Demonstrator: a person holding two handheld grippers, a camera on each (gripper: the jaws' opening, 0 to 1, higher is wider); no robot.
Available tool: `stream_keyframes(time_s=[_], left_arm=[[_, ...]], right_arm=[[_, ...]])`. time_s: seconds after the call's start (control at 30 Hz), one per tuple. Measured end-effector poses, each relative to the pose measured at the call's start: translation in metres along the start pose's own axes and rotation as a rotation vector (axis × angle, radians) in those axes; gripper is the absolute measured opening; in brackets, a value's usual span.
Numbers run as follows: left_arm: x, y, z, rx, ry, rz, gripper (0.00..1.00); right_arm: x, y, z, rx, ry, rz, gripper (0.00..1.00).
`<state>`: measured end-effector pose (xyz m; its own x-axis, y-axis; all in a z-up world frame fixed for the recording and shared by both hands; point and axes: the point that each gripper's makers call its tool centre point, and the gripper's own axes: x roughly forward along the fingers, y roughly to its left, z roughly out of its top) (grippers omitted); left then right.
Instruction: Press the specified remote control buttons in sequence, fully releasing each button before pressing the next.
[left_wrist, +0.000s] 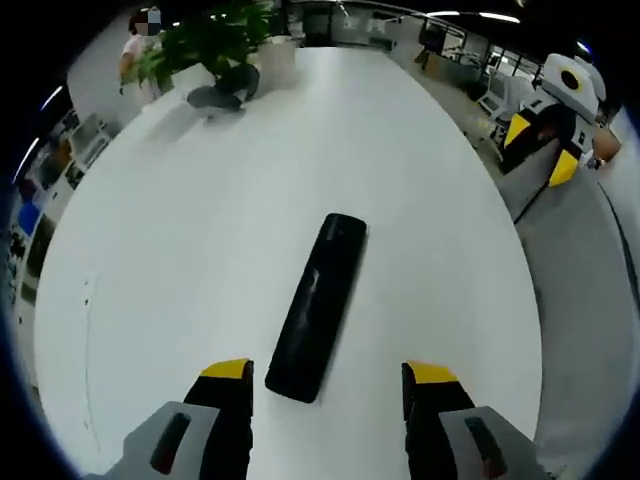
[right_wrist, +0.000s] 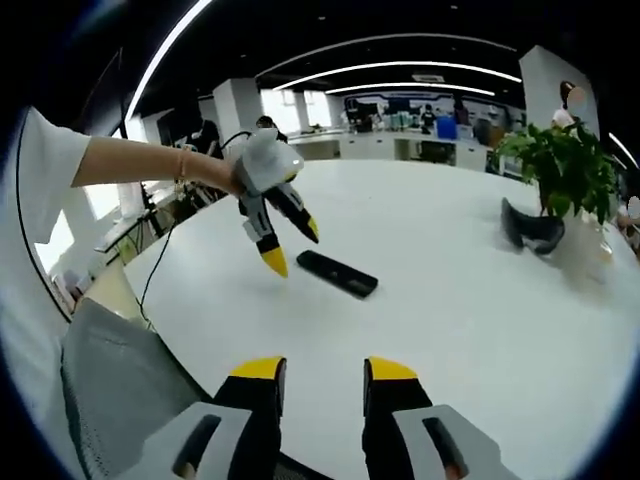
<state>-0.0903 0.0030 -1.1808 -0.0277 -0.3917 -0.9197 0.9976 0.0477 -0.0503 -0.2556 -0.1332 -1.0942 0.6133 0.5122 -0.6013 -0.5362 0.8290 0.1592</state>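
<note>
Left hand-held gripper (left_wrist: 328, 385) wide open, empty, over long glossy black remote (left_wrist: 318, 305).

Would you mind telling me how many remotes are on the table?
1. The remote lies flat on the white table, ahead of the open left gripper. In the right gripper view, that gripper hovers by its end.

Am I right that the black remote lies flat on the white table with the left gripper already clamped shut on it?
Not quite. The remote does lie flat on the white table, but the left gripper is open and not touching it. In the left gripper view the jaws stand apart on either side of its near end; in the right gripper view that gripper hovers above it.
</note>
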Motion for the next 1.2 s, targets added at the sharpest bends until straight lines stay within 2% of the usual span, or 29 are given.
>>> stream_keyframes(time_s=[0.07, 0.27, 0.37, 0.47, 0.67, 0.83, 1.2], left_arm=[[0.006, 0.003, -0.002, 0.012, 0.028, -0.006, 0.6], [0.013, 0.011, 0.001, 0.061, 0.037, 0.002, 0.44], [0.014, 0.016, -0.001, 0.114, 0.053, 0.026, 0.32], [0.013, 0.014, -0.001, 0.099, 0.055, 0.021, 0.26], [0.013, 0.004, -0.005, 0.121, 0.073, 0.02, 0.24], [0.012, -0.007, -0.009, 0.095, 0.069, 0.024, 0.24], [0.009, -0.036, -0.017, 0.094, 0.072, 0.032, 0.24]], right_arm=[[0.0, -0.002, 0.0, 0.003, 0.0, -0.002, 0.27], [0.001, -0.006, -0.003, 0.019, 0.01, -0.002, 0.25], [0.002, -0.006, -0.004, 0.021, 0.015, -0.002, 0.24], [0.003, -0.007, -0.004, 0.025, 0.013, -0.002, 0.23], [0.004, -0.006, -0.001, 0.017, 0.007, 0.003, 0.22], [0.003, -0.005, -0.002, 0.013, 0.009, 0.006, 0.22], [0.002, -0.002, -0.004, 0.003, 0.014, 0.013, 0.21]])
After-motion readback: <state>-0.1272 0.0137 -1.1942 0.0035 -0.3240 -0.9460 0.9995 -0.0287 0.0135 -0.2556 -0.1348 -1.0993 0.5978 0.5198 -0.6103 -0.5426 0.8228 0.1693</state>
